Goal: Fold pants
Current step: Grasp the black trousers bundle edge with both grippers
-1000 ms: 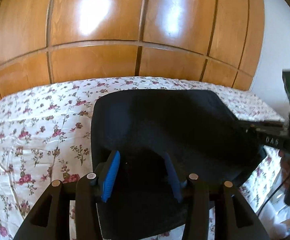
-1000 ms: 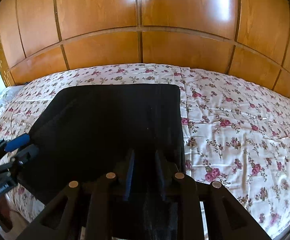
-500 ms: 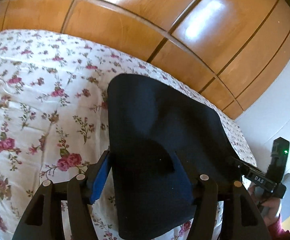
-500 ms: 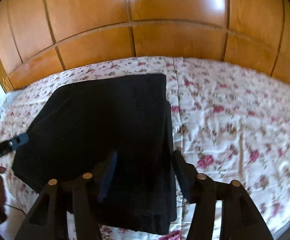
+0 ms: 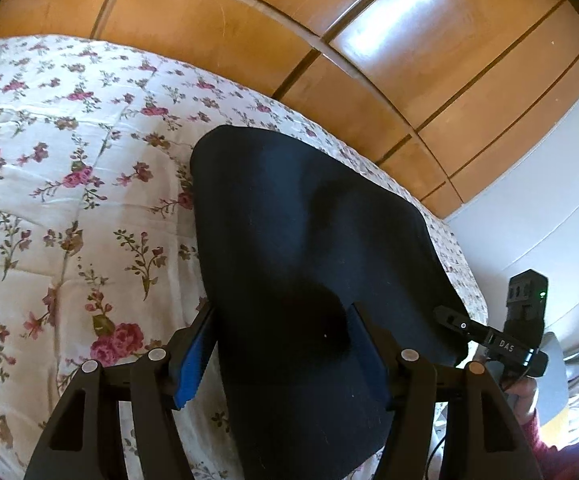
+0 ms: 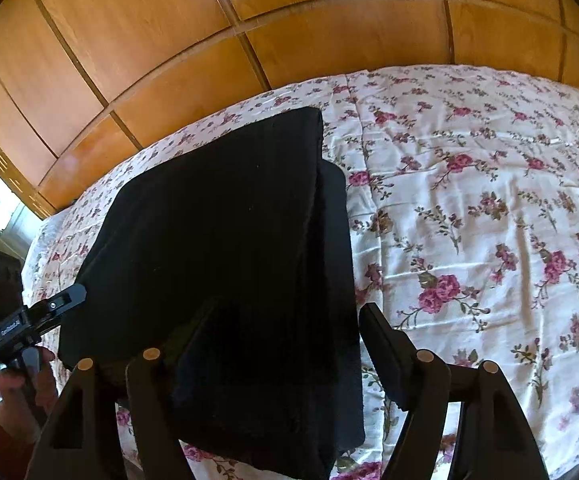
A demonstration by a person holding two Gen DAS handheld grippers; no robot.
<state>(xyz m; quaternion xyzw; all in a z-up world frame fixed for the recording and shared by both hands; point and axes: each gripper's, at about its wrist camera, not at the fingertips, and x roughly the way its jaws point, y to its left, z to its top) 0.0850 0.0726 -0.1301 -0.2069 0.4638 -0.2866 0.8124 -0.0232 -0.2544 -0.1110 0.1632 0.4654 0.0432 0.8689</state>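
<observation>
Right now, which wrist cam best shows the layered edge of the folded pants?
Right wrist: the pants show stacked layers stepping along their right edge on the floral bedspread. Left wrist shows the pants as one smooth dark shape, layers unreadable.

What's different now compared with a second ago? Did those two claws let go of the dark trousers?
Yes. Both grippers spread their jaws off the pants: the left gripper stands wide, the right gripper is still opening, cloth lying loose between the fingers. Both views have tilted. The folded pants stay flat on the floral bedspread.
</observation>
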